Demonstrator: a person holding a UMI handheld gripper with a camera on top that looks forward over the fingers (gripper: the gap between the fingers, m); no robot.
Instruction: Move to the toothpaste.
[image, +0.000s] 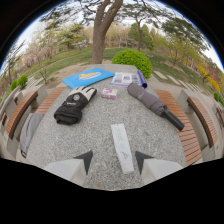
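A white toothpaste box (122, 146) lies lengthwise on the round granite table (95, 135), its near end reaching between my two fingers. My gripper (113, 159) is open, with the dark fingertips (85, 159) standing either side of the box's near end and a gap at each side. The box rests on the table by itself.
Beyond the box lie a black glove (74, 105), a small pink packet (108, 93), a folded grey umbrella (153, 104), a blue booklet (88, 77), a white pack (124, 78) and a purple tube (142, 78). Wooden benches (186, 131) ring the table. A tree and bush stand behind.
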